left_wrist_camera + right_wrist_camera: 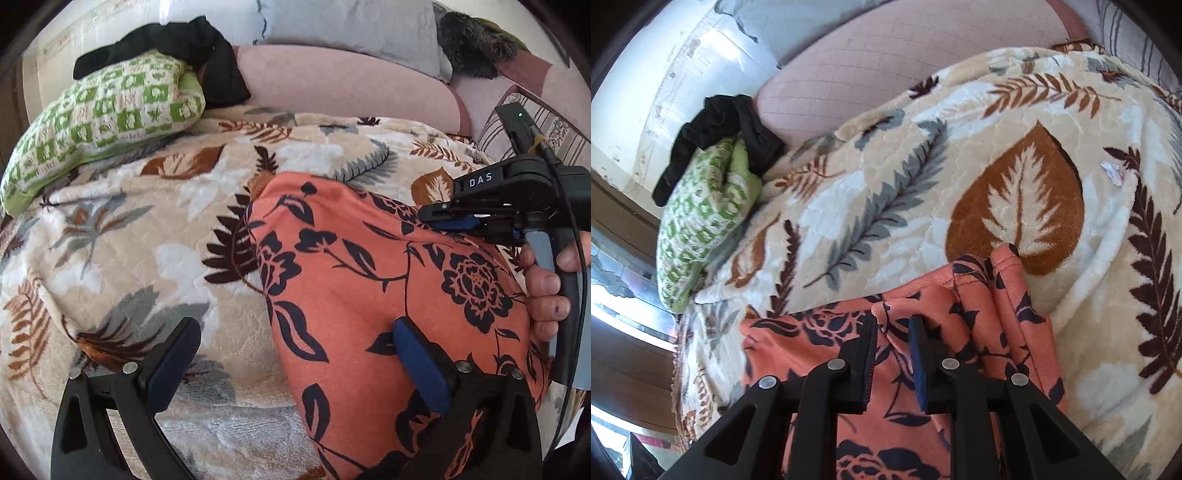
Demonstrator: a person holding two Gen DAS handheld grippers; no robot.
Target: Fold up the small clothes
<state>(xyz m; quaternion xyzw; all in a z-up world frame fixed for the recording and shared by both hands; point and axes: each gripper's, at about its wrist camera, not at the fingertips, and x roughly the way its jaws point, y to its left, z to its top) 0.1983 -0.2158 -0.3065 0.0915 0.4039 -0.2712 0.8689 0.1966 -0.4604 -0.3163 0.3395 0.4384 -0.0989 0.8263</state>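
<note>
An orange garment with a dark floral print point(369, 280) lies on a leaf-patterned blanket point(147, 229). My left gripper point(295, 328) is open wide just above it. Its right finger point(417, 362) is over the garment and its left finger point(177, 354) is over the blanket. The right gripper point(432, 216), held by a person's hand point(546, 288), pinches the garment's far right edge. In the right wrist view the right gripper point(892, 325) has narrow jaws with a fold of the orange garment point(982, 295) bunched between the pads.
A green-checked cushion point(103, 122) with a black garment point(199, 48) on top sits at the back left. Behind the blanket are a pink cushion point(343, 85), a grey pillow point(351, 29) and a dark furry item point(469, 44). Striped fabric point(498, 125) shows at the right.
</note>
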